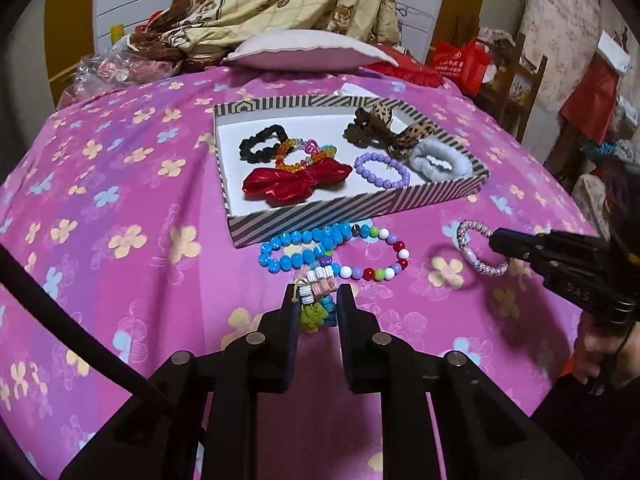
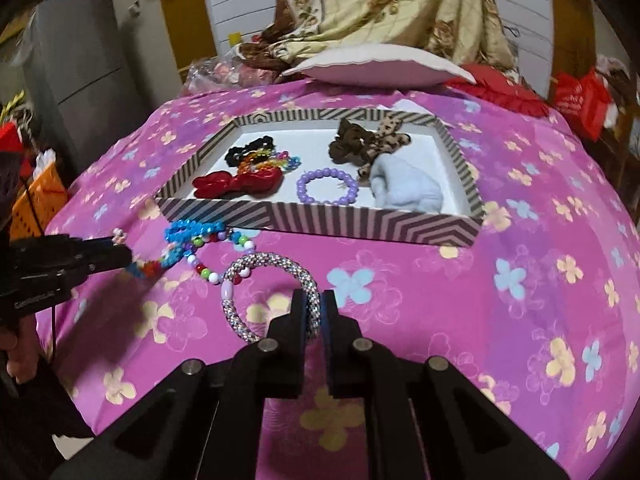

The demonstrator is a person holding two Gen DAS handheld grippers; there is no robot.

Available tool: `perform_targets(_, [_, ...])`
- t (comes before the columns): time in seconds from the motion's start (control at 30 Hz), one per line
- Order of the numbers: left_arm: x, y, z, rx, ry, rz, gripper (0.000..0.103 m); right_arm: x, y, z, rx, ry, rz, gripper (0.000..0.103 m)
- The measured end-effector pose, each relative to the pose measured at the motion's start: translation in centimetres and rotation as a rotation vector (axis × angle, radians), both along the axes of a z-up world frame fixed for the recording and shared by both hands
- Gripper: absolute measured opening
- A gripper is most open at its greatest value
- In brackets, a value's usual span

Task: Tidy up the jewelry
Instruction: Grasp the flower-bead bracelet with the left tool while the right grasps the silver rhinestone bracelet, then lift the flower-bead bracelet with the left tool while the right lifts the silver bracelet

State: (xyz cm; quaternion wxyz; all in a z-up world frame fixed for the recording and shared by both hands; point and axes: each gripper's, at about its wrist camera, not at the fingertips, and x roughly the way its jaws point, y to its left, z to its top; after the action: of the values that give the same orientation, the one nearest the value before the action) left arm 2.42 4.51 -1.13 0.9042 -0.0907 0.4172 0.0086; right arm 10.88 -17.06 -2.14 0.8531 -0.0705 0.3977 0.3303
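The left tool [image 1: 318, 304] is closed on a chunky multicoloured bead bracelet [image 1: 316, 296] and the right tool [image 2: 314, 308] is clamped on the band of a woven rope bangle [image 2: 272, 300], both just above the pink floral bed cover [image 1: 120, 200]. Both pieces look light, the bangle semi-stiff and the bracelet loose on elastic, so a pinch across the band seems best. The striped tray [image 1: 352, 208] beyond holds a black scrunchie [image 1: 262, 142], red bow [image 1: 296, 182], lilac bead bracelet [image 1: 382, 170], leopard bow [image 1: 396, 132] and grey fluffy scrunchie [image 1: 440, 160].
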Motion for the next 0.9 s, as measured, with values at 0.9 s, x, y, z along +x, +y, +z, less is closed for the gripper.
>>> perform_targets(0.9, [0.3, 0.7, 4.3, -0.061, -0.117, 0.080, 0.008, 0.4, 0.0, 0.2, 0.007, 0.005, -0.054, 0.007])
